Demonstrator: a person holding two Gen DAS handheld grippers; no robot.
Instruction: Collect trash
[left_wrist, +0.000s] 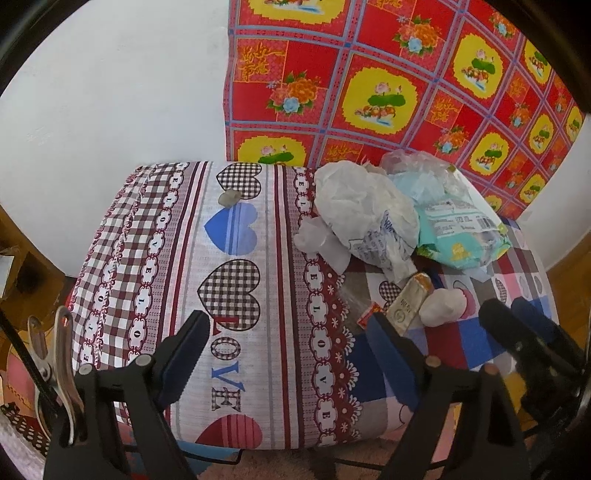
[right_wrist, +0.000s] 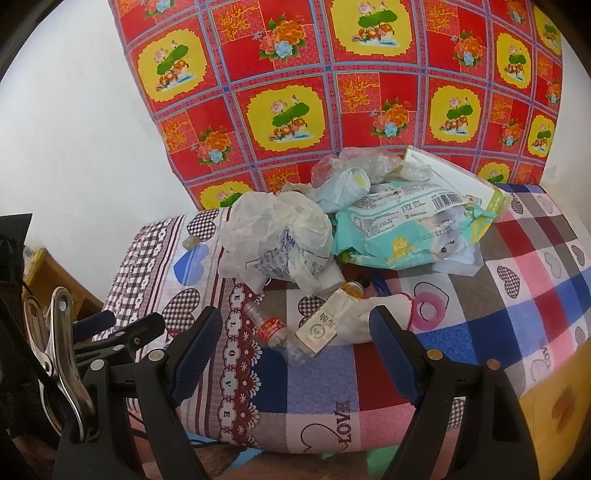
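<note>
Left wrist view shows my left gripper (left_wrist: 291, 343) with its fingers (left_wrist: 184, 350) wide apart and nothing between them, above a table (left_wrist: 177, 258) covered with a cloth of hearts and the word LOVE. My right gripper (right_wrist: 295, 339) also has its fingers (right_wrist: 391, 350) apart and empty; in the left view it appears at the right edge (left_wrist: 517, 325).

All the trash lies together on the far right part of the table, in front of a red flowered cloth (right_wrist: 332, 92) that hangs on the white wall (left_wrist: 110, 92). A crumpled white plastic bag (right_wrist: 273, 236) with blue print is on the left of the heap. Just beside it, to the right, is a mint-green wipes packet (right_wrist: 406, 229) with a barcode, and behind these two lie a clear plastic bag (right_wrist: 354, 162) and a rolled pale blue thing (right_wrist: 343, 184) which I cannot identify.

Nearer to me, between my right fingers in the right wrist view, a small clear bottle with a red label (right_wrist: 271, 328) lies on its side. A flat cream-coloured tube (right_wrist: 325, 321) with a brown cap end lies just beside it, and it rests against a white pouch with a red string (right_wrist: 373, 314).

Well apart from the heap, one small grey crumpled piece (left_wrist: 229, 197) sits alone on the cloth, beside a checked heart.

A metal clip (left_wrist: 62, 354) is visible at the lower left.
</note>
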